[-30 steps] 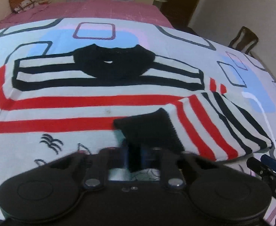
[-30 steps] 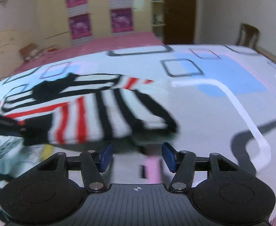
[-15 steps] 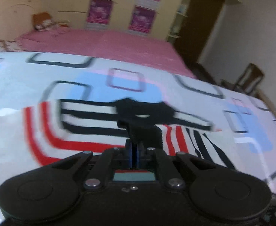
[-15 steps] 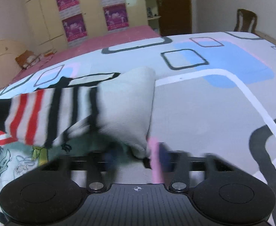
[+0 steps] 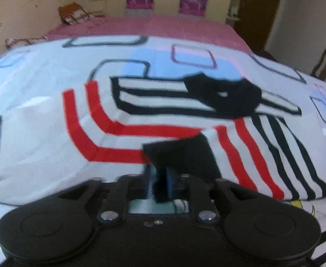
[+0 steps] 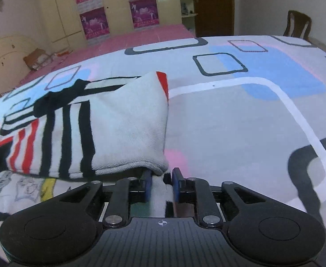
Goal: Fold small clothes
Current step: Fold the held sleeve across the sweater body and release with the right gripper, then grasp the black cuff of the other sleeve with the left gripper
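A white sweater (image 5: 140,111) with red and black stripes and a black collar (image 5: 225,95) lies flat on the patterned bed sheet (image 6: 229,122). One sleeve is folded across its body, and the black cuff (image 5: 180,155) ends at my left gripper (image 5: 159,182). Those jaws are opening; a strip of cuff still hangs between them, with a gap beside one pad. In the right wrist view the sweater's (image 6: 122,122) folded white edge reaches my right gripper (image 6: 161,184). Its jaws are closing, and white cloth fills the space between the blue pads.
A second garment (image 6: 25,189) printed with cartoon drawings lies under the sweater's near edge. Beyond the sheet is a pink bedspread (image 5: 151,26) with wardrobes behind it. A wooden chair (image 6: 297,25) stands at the far right, near a dark door (image 6: 214,6).
The left gripper carried the black cuff across the sweater's body, and its pads have parted slightly. The right gripper went from open over the sheet to closed on the folded white edge.
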The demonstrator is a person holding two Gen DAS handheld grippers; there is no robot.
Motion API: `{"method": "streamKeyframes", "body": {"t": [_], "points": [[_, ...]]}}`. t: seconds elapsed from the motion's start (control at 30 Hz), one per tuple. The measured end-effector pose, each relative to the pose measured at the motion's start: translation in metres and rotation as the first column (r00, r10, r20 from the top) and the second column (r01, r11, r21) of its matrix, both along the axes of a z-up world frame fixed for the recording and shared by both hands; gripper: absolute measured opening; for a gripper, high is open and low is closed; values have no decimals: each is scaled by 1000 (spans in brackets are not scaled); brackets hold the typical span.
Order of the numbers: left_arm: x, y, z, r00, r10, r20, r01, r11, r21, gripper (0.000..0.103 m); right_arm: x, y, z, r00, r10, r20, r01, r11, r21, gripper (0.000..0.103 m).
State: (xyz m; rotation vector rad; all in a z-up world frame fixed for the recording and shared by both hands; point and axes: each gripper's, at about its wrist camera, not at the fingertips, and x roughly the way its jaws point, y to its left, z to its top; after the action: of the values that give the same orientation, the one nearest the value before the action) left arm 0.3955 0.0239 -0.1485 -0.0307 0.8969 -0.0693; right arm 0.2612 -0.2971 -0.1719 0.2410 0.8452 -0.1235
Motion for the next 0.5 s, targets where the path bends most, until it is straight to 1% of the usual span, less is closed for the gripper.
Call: {"method": "streamKeyframes", "body": {"t": [0.03, 0.07, 0.1, 0.13, 0.2, 0.27, 0.37, 0.5], "points": [[-2, 3, 5, 1000, 16, 17, -16, 1000, -4, 28, -4, -3, 5, 1000, -5, 9, 4, 1000, 8, 21], [-5, 5, 9, 999, 34, 36, -34, 999, -6, 35, -7, -6, 10, 1000, -10, 23, 10, 1000, 6, 23], [-6, 6, 13, 998, 41, 57, -40, 999, -8, 38, -7, -7, 15, 999, -12, 37, 12, 1000, -6, 27], [-7, 4, 17, 996, 39, 77, -38, 999, -15, 43, -5, -8, 18, 999, -12, 50, 13, 1000, -15, 34], [-4, -3, 22, 996, 9, 89, -6, 999, -36, 45, 5, -13, 22, 998, -17, 68, 18, 1000, -18, 43], [1, -17, 20, 996, -36, 82, 39, 998, -43, 46, 20, -18, 23, 997, -25, 77, 25, 1000, -1, 43], [10, -36, 8, 994, -87, 67, 89, 996, -25, 46, 48, -24, 17, 997, -23, 72, 22, 1000, 19, 43], [15, -46, -12, 993, -108, 42, 108, 994, 13, 46, 87, -29, 4, 998, -17, 58, 15, 999, 39, 43]]}}
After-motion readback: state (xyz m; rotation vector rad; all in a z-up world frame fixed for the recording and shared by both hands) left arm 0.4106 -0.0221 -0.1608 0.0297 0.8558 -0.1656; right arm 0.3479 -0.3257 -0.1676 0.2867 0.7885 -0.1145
